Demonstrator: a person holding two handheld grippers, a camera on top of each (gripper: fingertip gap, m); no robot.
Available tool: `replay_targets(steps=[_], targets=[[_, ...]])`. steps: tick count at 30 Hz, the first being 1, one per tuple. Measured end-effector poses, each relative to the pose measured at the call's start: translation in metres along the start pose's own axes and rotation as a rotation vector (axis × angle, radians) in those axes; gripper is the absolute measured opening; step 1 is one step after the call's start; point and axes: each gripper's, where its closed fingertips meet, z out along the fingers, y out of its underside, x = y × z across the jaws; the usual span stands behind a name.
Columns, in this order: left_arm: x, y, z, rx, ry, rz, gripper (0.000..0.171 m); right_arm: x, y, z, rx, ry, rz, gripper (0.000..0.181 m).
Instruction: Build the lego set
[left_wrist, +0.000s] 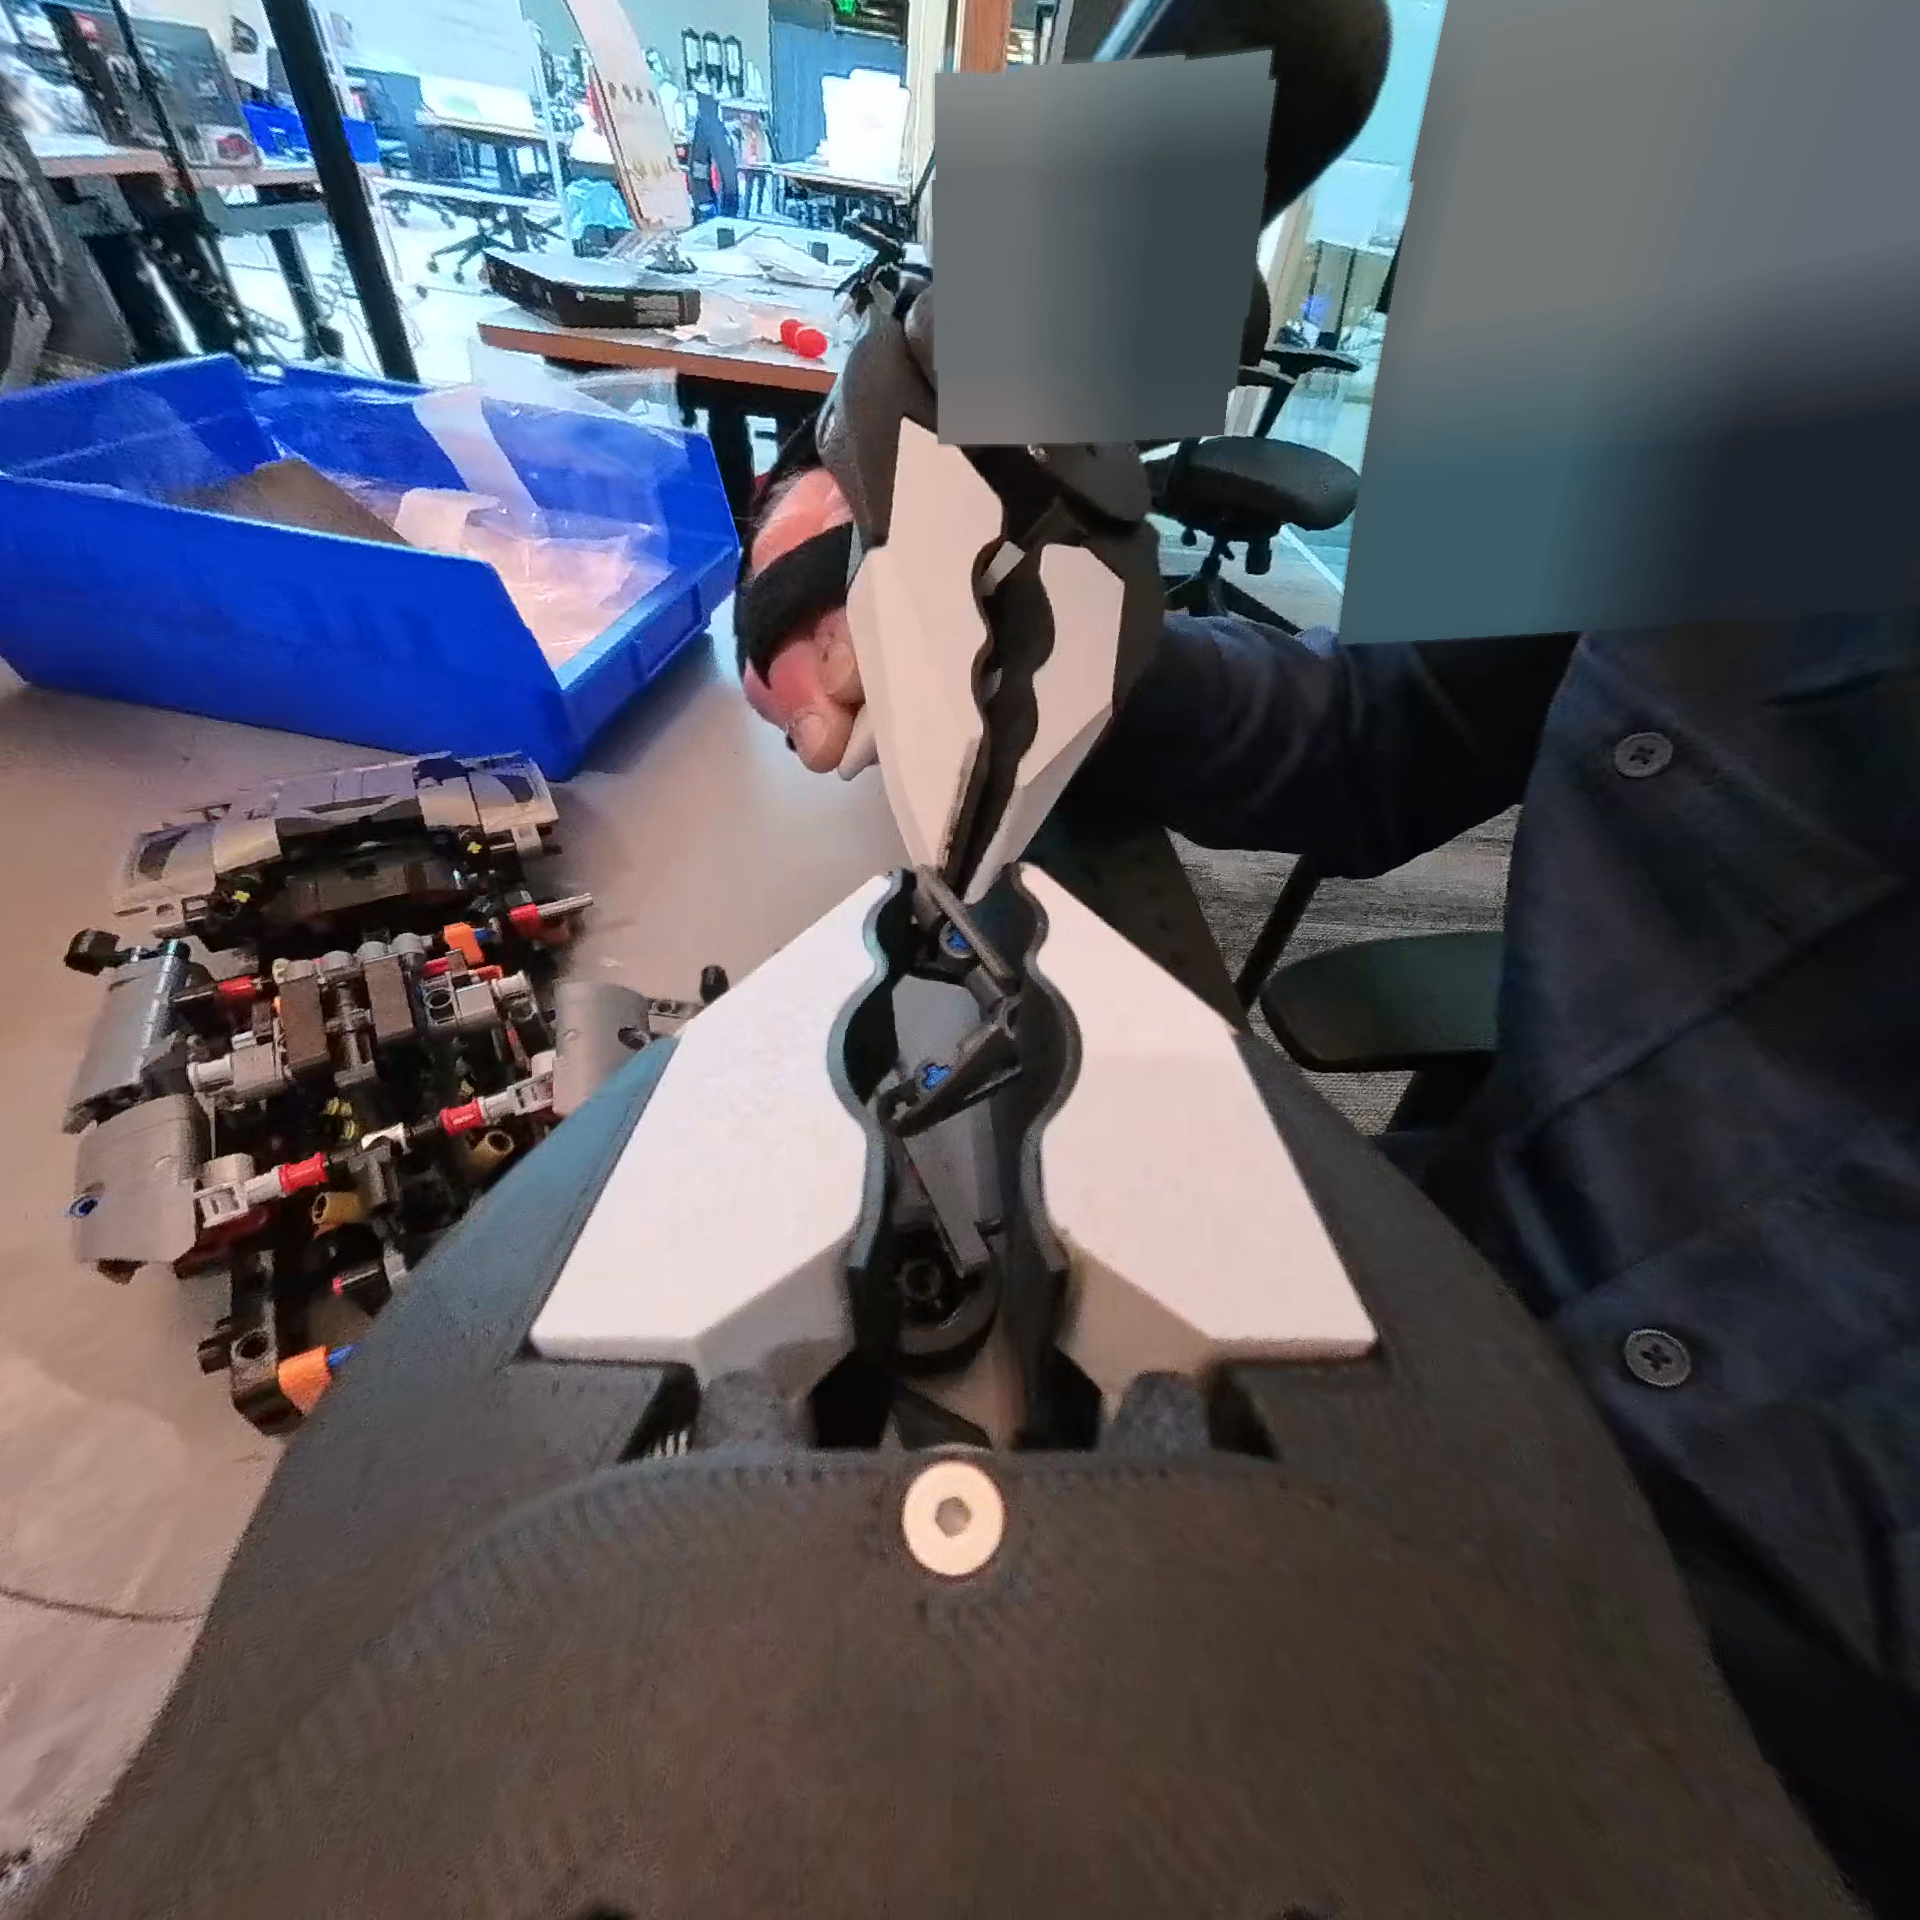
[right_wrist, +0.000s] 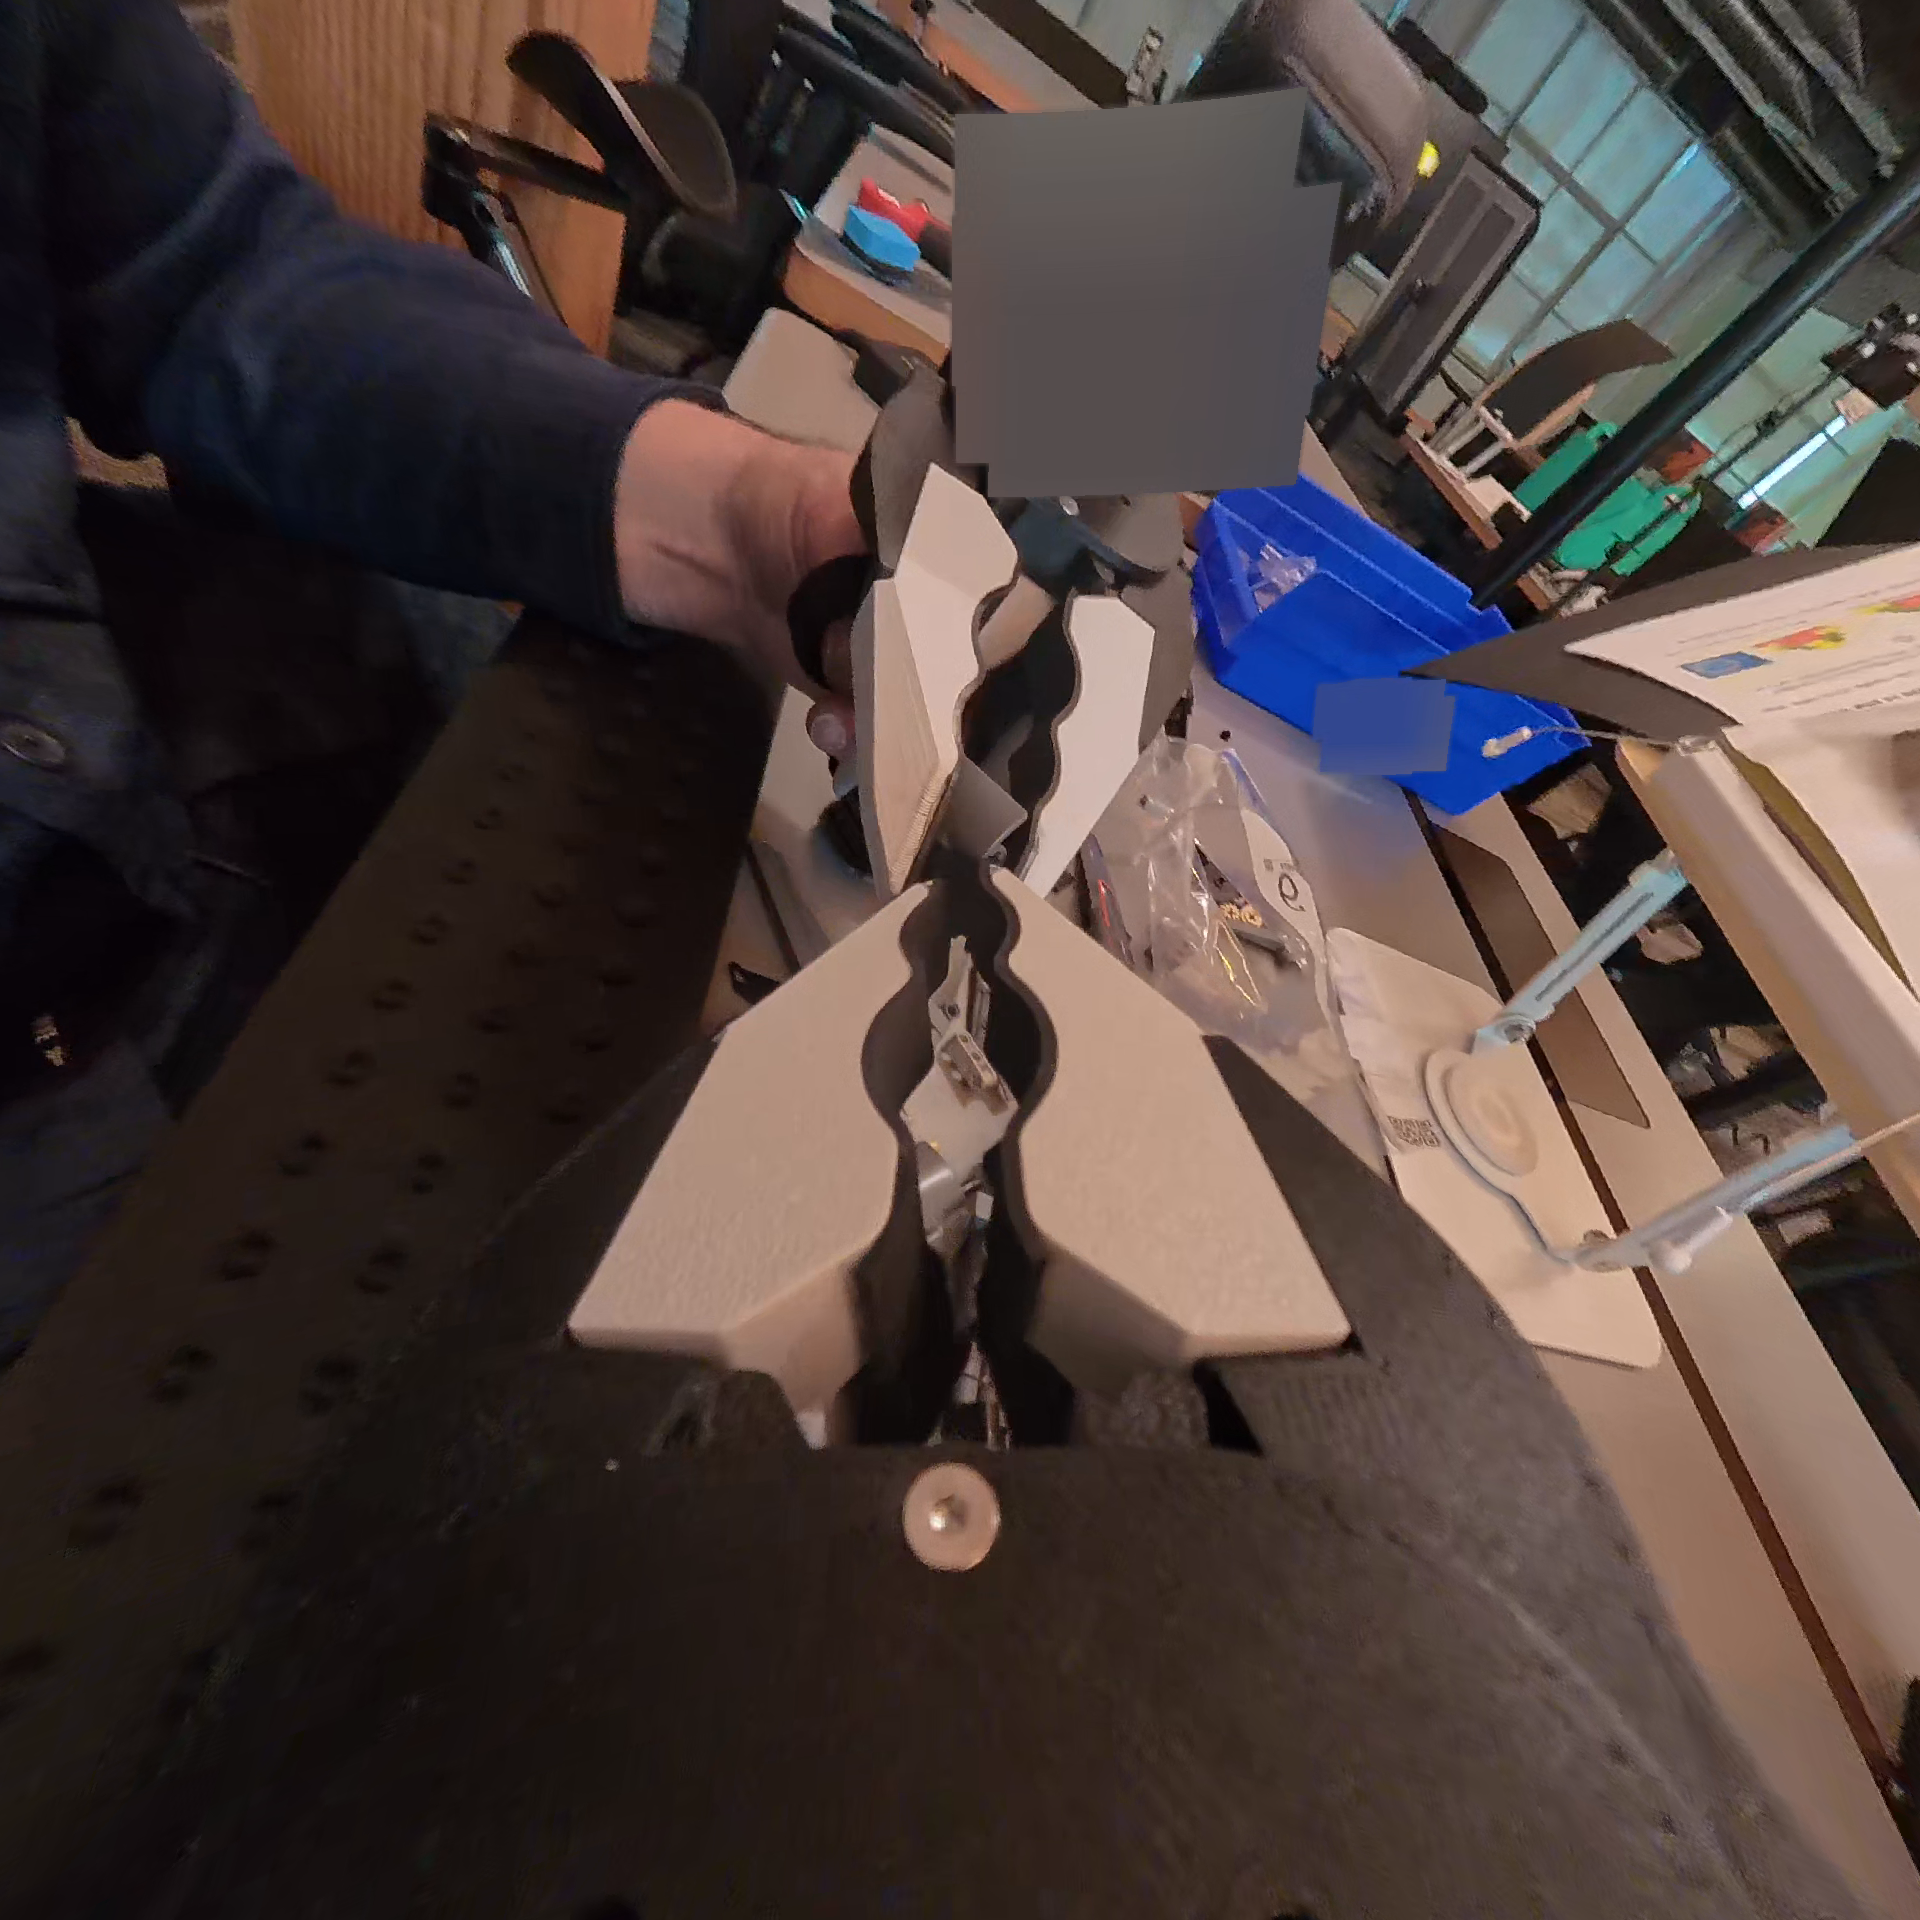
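Judging progress: the half-built model car (left_wrist: 312, 1049) lies on the table, unfinished. Left gripper (left_wrist: 951, 914) clenches a black linkage piece (left_wrist: 951, 1039); right gripper (right_wrist: 961, 914) pinches its end, jaws nearly closed. Loose bagged parts (right_wrist: 1216, 894) remain.

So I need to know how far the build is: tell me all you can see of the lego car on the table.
The lego car lies on the grey table, in front of the blue bin, left of the left gripper. It looks like plastic and unfinished: grey body panels along the far side and left end, an open black and grey frame in the middle, and red, orange and tan pins sticking out. No gripper touches it.
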Motion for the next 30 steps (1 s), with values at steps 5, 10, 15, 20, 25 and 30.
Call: replay_targets(steps=[5,10,15,20,25,30], targets=[[-0.007,0.009,-0.002,-0.082,-0.096,0.085,0.012,-0.001,0.008,0.003,-0.038,-0.010,0.017,0.001],[-0.010,0.012,-0.008,-0.087,-0.115,0.061,0.006,-0.002,0.014,0.005,-0.074,-0.010,0.017,0.001],[-0.017,0.011,-0.008,-0.097,-0.181,0.092,0.005,0.004,0.016,0.004,-0.093,0.025,0.016,0.001],[-0.024,0.012,-0.011,-0.093,-0.225,0.065,0.005,0.008,0.018,0.004,-0.128,0.066,-0.010,0.001],[-0.023,0.018,-0.011,-0.142,-0.228,0.114,0.005,0.004,0.022,0.005,-0.133,0.024,0.019,0.001],[-0.020,0.018,-0.012,-0.168,-0.243,0.165,0.005,0.003,0.020,0.003,-0.096,-0.015,0.076,0.001]])
